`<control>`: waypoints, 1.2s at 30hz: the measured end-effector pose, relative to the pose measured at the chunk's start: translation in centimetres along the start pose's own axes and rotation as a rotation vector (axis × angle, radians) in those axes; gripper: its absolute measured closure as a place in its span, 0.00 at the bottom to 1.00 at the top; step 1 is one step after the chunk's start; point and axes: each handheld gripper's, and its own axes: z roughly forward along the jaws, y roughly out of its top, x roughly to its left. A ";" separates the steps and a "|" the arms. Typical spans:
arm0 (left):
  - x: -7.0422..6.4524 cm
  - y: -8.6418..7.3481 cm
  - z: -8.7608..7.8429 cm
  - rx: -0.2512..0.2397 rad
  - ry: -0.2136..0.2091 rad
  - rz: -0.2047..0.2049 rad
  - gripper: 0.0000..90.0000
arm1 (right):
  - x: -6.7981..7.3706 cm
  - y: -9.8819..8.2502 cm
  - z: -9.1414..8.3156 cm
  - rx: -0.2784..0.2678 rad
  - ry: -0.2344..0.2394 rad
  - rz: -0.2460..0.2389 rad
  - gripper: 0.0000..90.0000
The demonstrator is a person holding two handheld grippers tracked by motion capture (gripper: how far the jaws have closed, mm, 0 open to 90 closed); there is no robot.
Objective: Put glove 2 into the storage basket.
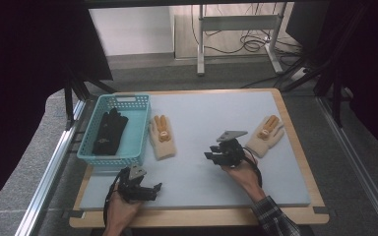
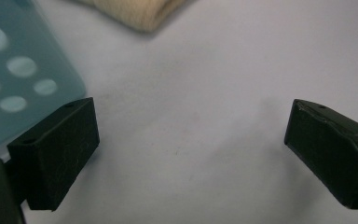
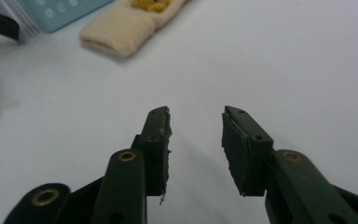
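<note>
A teal plastic basket (image 1: 113, 158) stands at the mat's left with a black glove (image 1: 109, 132) lying inside. Just right of it lies a cream glove (image 1: 162, 136) with orange fingers, and a second cream glove (image 1: 267, 135) rests near the right edge. My left gripper (image 1: 155, 189) hovers low at the front left, below the basket's corner (image 2: 18, 79); its jaws (image 2: 191, 149) stand wide open over bare mat. My right gripper (image 1: 210, 156) sits left of the right-hand glove, pointing left. It (image 3: 196, 135) is open by a narrow gap with nothing in it, and the cream glove (image 3: 126, 23) lies ahead.
A pale blue mat (image 1: 206, 113) covers the wooden table (image 1: 300, 147). Metal rails (image 1: 49, 167) run along the left side, and a desk frame with cables (image 1: 241, 34) stands on the floor behind.
</note>
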 end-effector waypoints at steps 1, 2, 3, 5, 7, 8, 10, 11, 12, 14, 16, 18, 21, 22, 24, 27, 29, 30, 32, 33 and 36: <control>0.1 0.0 0.0 0.000 -0.004 -0.003 0.04 | 0.1 0.5 0.5 0.004 0.004 -0.009 0.71; 0.1 0.0 0.0 0.000 -0.006 -0.004 0.03 | 0.2 0.9 0.9 0.005 0.007 -0.014 0.72; 0.2 -0.1 0.0 -0.001 -0.008 -0.006 0.03 | 0.3 1.4 1.6 0.003 0.017 -0.018 0.73; 0.1 -0.1 0.1 -0.004 -0.007 -0.007 0.03 | 0.6 2.8 3.1 0.000 0.033 -0.016 0.75; 0.2 -0.1 0.0 -0.004 -0.006 -0.005 0.03 | 0.7 3.2 3.5 0.000 0.035 -0.017 0.75; 0.2 -0.2 0.0 -0.005 -0.006 -0.005 0.03 | 0.8 3.7 4.2 -0.001 0.040 -0.018 0.75; 0.2 -0.2 0.0 -0.007 -0.006 -0.006 0.03 | 0.9 4.4 5.3 -0.002 0.047 -0.016 0.75; 0.2 -0.2 0.0 -0.007 -0.007 -0.006 0.03 | 1.0 4.7 5.9 0.000 0.048 -0.014 0.75; 0.2 -0.2 0.0 -0.007 -0.007 -0.006 0.03 | 1.1 5.0 6.4 -0.001 0.052 -0.014 0.75; 0.2 -0.2 0.0 -0.008 -0.007 -0.007 0.03 | 1.2 5.4 7.3 -0.004 0.053 -0.013 0.75; 0.2 -0.2 0.0 -0.008 -0.008 -0.008 0.03 | 1.3 5.9 8.3 -0.007 0.061 0.001 0.73; 0.1 -0.2 0.1 -0.010 -0.008 -0.011 0.03 | 1.4 6.5 9.5 -0.011 0.064 0.011 0.70; 0.1 -0.2 0.1 -0.011 -0.008 -0.011 0.03 | 1.5 6.8 10.2 -0.016 0.062 0.016 0.67; 0.1 -0.2 0.1 -0.011 -0.008 -0.011 0.03 | 1.5 7.1 11.2 -0.016 0.053 0.025 0.61; 0.1 -0.2 0.1 -0.011 -0.008 -0.011 0.03 | 1.5 7.2 11.6 -0.014 0.050 0.037 0.60; 0.1 -0.2 0.1 -0.012 -0.008 -0.011 0.03 | 1.6 7.1 12.7 -0.002 0.050 0.059 0.59; 0.1 -0.2 0.1 -0.013 -0.008 -0.012 0.03 | 2.0 7.1 13.6 0.029 0.033 0.038 0.64; 0.1 -0.2 0.1 -0.013 -0.008 -0.012 0.03 | 2.0 7.1 13.6 0.029 0.033 0.038 0.64; 0.1 -0.2 0.1 -0.013 -0.007 -0.012 0.03 | 2.3 7.1 14.1 0.036 0.029 0.028 0.77; 0.1 -0.2 0.1 -0.013 -0.007 -0.012 0.03 | 2.4 7.1 14.1 0.040 0.041 0.042 0.82; 0.1 -0.2 0.1 -0.013 -0.007 -0.012 0.03 | 2.5 7.1 14.1 0.048 0.054 0.052 0.94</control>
